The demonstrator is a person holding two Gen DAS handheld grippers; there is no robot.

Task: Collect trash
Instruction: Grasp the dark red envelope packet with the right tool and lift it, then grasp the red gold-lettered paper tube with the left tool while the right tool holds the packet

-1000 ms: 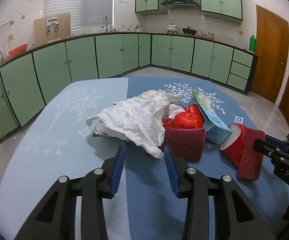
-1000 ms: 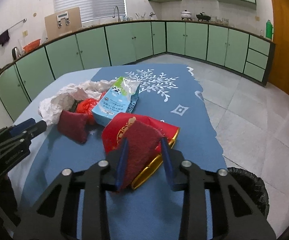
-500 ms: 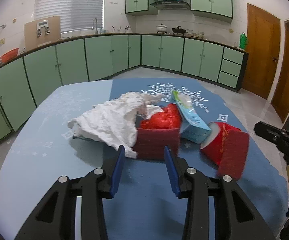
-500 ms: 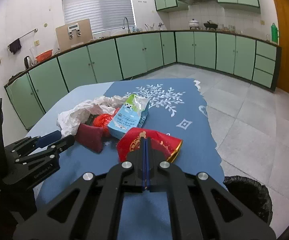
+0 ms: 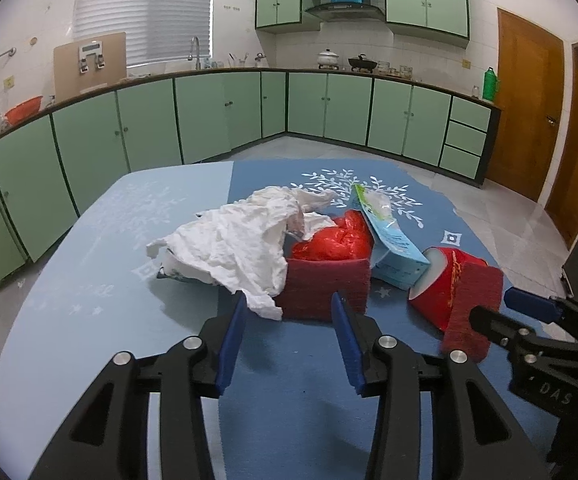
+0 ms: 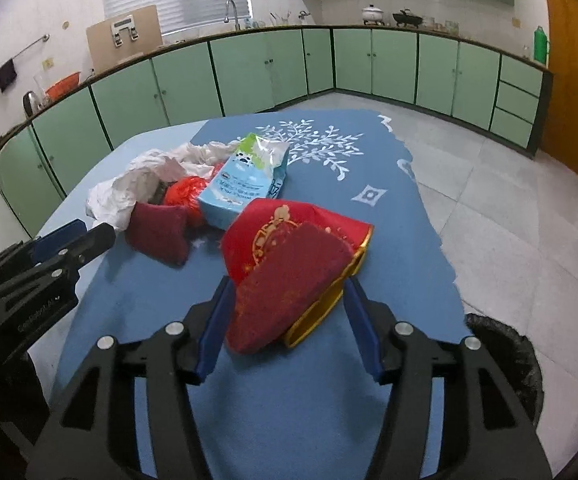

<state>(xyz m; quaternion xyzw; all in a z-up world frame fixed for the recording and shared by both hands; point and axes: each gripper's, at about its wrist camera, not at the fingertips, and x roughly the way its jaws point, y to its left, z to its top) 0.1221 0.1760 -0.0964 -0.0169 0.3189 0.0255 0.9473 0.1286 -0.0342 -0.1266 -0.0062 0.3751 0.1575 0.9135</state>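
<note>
A heap of trash lies on the blue table (image 5: 89, 300): crumpled white paper (image 5: 233, 248), a red plastic bag (image 5: 337, 240), a light blue carton (image 5: 393, 240) and a dark red scouring pad (image 5: 325, 288). My left gripper (image 5: 287, 308) sits just short of that pad with its jaws opening and nothing between them. A second dark red pad (image 6: 289, 296) leans on a tipped red cup with a gold rim (image 6: 273, 224). My right gripper (image 6: 288, 286) straddles this pad with its jaws opening, the pads not pressing on it.
A black-lined trash bin (image 6: 501, 344) stands on the tiled floor by the table's right edge. Green kitchen cabinets (image 5: 209, 120) run along the far walls. The left gripper (image 6: 93, 230) shows at the left of the right wrist view, and the right gripper (image 5: 493, 308) at the right of the left wrist view.
The right gripper's jaws went from around the pad to fully shut, and now stand wide on either side of it. The left gripper's jaws are slightly wider.
</note>
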